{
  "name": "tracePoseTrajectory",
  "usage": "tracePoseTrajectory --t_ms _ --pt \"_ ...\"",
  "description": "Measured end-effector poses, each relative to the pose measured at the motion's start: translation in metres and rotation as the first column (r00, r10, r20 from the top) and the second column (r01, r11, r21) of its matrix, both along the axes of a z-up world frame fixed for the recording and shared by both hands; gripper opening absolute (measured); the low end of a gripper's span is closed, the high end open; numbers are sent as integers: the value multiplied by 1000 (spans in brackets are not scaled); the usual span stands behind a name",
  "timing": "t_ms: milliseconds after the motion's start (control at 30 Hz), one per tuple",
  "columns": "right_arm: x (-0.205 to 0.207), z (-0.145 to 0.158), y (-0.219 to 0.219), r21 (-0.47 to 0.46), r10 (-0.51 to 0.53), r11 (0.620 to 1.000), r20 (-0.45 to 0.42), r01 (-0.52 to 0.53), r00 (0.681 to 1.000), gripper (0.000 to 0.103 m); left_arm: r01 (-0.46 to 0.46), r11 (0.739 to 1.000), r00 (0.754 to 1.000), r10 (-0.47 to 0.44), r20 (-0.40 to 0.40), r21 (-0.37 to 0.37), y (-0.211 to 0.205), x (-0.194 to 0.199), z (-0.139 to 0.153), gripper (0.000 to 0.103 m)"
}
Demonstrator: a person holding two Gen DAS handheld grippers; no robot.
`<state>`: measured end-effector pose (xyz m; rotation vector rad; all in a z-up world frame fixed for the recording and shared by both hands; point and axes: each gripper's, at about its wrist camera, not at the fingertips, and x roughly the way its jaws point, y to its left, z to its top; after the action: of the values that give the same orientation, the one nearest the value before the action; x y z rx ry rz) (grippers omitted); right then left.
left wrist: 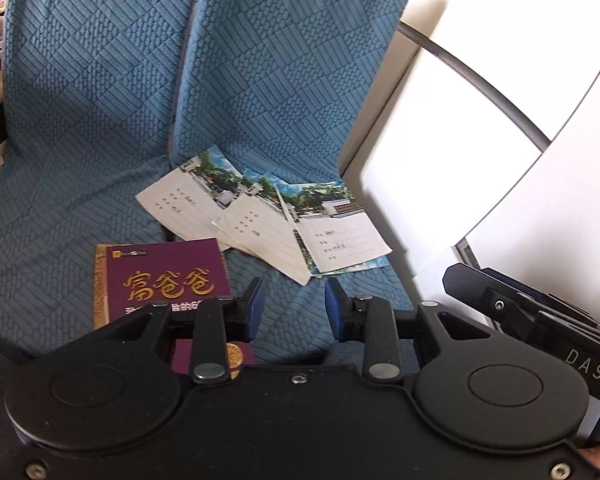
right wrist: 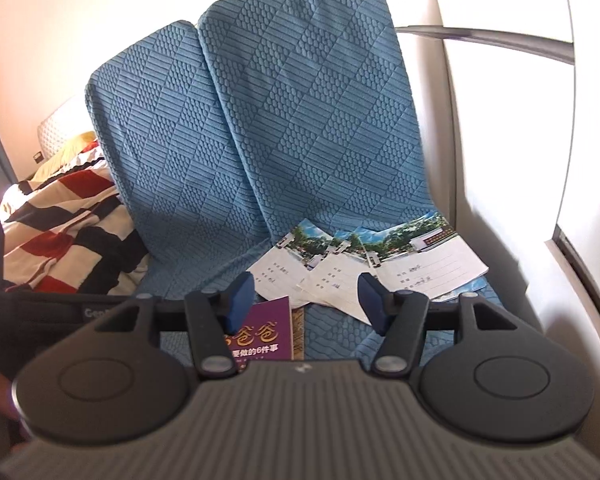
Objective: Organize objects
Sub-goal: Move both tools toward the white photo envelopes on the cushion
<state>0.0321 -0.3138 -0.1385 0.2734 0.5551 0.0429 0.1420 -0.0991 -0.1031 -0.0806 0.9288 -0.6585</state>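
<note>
Purple hardcover book with gold lettering (left wrist: 168,276) lies flat on the blue quilted sofa seat (left wrist: 52,240), 3 thin white paper booklets (left wrist: 260,220) fanned just beside it (floppy, slippery). Pinch the book's stiff edge. Left tongs (left wrist: 294,308) narrow, right tongs (right wrist: 306,304) wider, both empty.

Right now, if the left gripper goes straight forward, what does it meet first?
Probably the blue quilted seat cover, bare between the fingers of the left gripper; the fanned white paper booklets lie beyond. Depth is uncertain.
</note>
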Motion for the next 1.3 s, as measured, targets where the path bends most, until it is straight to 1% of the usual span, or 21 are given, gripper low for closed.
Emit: tracePoseTrajectory --t_ms 200,400,500,600,700,833,1000,1100,1200,1300 --pt "-13 9 -14 -28 -44 999 26 45 999 61 41 999 999 -41 -1 -2 -24 -10 0 30" --pt "-22 8 -34 -29 -90 995 22 91 996 61 82 997 997 -83 -10 -11 -48 -16 -1 30" --pt "-23 4 -45 -29 -119 992 15 120 993 61 91 996 996 -92 -18 -19 -60 -15 -4 30" --pt "-21 -2 -56 -13 -147 989 0 147 989 61 102 994 994 -103 -47 -27 -70 -9 -10 30" --pt "-17 -10 -65 -3 -167 986 -14 167 986 62 99 995 993 -100 -60 -20 -78 -1 -16 30" --pt "-5 -22 -74 8 -177 984 -36 177 984 62 106 994 992 -107 -73 -11 -88 11 -25 30" --pt "17 -40 -84 20 -184 982 -73 186 980 62 103 995 988 -103 -117 -2 -103 33 -44 30" --pt "32 -50 -90 24 -191 981 -100 195 976 62 98 995 983 -98 -155 -8 -112 50 -58 30" --pt "47 -60 -96 31 -197 979 -123 202 973 62 92 995 974 -97 -205 -32 -119 66 -72 30" --pt "64 -69 -102 43 -205 976 -141 213 969 62 89 995 967 -96 -237 -39 -128 82 -87 30"
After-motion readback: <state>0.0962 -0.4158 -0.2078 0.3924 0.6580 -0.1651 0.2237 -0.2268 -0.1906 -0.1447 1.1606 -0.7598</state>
